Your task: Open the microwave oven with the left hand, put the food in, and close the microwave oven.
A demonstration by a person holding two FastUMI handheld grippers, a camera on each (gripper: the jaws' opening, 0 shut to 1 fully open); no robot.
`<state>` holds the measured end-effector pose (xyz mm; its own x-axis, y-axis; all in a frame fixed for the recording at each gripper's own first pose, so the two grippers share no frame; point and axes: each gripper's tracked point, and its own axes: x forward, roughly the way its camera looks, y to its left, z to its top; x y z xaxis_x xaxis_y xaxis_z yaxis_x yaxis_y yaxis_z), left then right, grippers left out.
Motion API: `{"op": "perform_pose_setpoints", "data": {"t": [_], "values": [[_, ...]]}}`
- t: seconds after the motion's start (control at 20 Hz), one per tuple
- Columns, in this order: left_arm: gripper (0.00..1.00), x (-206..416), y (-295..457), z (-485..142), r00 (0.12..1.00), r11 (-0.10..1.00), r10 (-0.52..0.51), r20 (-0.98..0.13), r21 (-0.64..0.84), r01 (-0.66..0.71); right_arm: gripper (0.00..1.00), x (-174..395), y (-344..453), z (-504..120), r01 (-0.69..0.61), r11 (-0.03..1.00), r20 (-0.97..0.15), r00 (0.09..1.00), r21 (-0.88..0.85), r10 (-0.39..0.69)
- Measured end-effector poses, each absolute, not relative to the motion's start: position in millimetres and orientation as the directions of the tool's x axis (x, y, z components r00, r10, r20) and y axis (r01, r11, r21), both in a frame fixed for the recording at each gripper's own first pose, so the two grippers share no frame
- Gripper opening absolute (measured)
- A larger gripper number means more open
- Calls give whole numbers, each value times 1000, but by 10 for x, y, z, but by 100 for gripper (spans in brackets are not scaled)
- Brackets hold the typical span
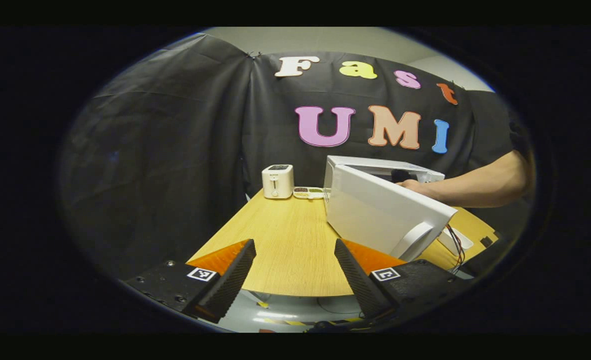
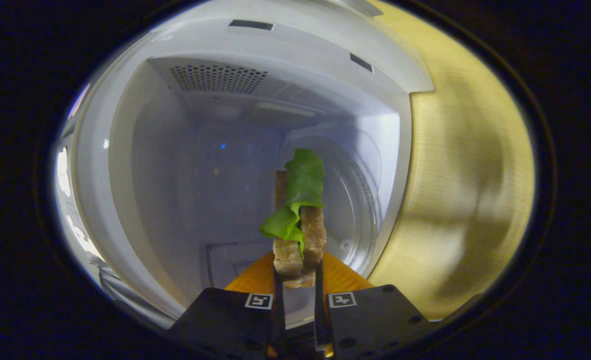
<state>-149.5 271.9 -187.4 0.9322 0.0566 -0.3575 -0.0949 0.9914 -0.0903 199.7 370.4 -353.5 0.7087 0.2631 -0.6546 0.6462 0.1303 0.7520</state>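
Right gripper: the right gripper [image 2: 296,280] is clamped on the sandwich [image 2: 298,235], both fingers pressing its bread slices from either side, near its lower end.
Food: the sandwich stands on edge between the fingers, a green lettuce leaf [image 2: 295,200] spilling out of its top and one side.
Food and oven: in the right gripper view the sandwich sits in front of the open cavity of the microwave oven [image 2: 185,150], held above the cavity floor, with the glass turntable [image 2: 360,210] just behind and to one side of it.
Left gripper: the left gripper [image 1: 295,272] is spread wide and holds nothing, hanging over the near edge of the wooden table [image 1: 285,240].
Door: the microwave door [image 1: 385,212] is swung open toward the left gripper, its handle [image 1: 411,240] close to the right-hand finger but not touching.
Arm: a person's forearm [image 1: 475,187] reaches in behind the door.
Background: a white toaster [image 1: 277,181] and a small tray [image 1: 309,192] sit at the far end of the table.
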Motion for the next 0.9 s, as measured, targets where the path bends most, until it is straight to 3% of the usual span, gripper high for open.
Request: {"op": "perform_pose_setpoints", "data": {"t": [0.1, 0.35, 0.5, 0.55, 0.6, 0.75, 0.8, 0.85, 0.9], "values": [[94, -1476, 2727, -1865, 933, 991, 56, -355, -94, -96, 25, 2007, 3701, -3569, 645, 153, -661, 705, 749, 257], [94, -1426, 2732, -1799, 942, 992, 49, -333, -96, -86, 43, 1916, 3633, -3650, 687, 202, -716, 662, 698, 223], [96, -1428, 2738, -1804, 942, 992, 50, -331, -92, -85, 81, 1926, 3619, -3616, 689, 223, -724, 655, 690, 217], [96, -1437, 2745, -1804, 942, 992, 49, -332, -97, -86, 81, 1931, 3601, -3599, 689, 235, -728, 653, 686, 211], [94, -1438, 2744, -1806, 942, 991, 48, -331, -102, -86, 93, 1928, 3576, -3600, 689, 255, -734, 650, 678, 197], [94, -1456, 2738, -1804, 943, 991, 45, -330, -105, -84, 96, 1866, 3559, -3560, 685, 283, -740, 643, 671, 197], [94, -1455, 2727, -1797, 944, 991, 43, -327, -103, -81, 86, 1831, 3575, -3550, 691, 288, -747, 632, 663, 204], [94, -1463, 2729, -1799, 945, 992, 41, -325, -103, -78, 98, 1796, 3578, -3550, 697, 301, -758, 618, 651, 208], [96, -1469, 2728, -1796, 945, 992, 39, -325, -105, -76, 86, 1760, 3583, -3516, 697, 315, -763, 612, 645, 209]]}}
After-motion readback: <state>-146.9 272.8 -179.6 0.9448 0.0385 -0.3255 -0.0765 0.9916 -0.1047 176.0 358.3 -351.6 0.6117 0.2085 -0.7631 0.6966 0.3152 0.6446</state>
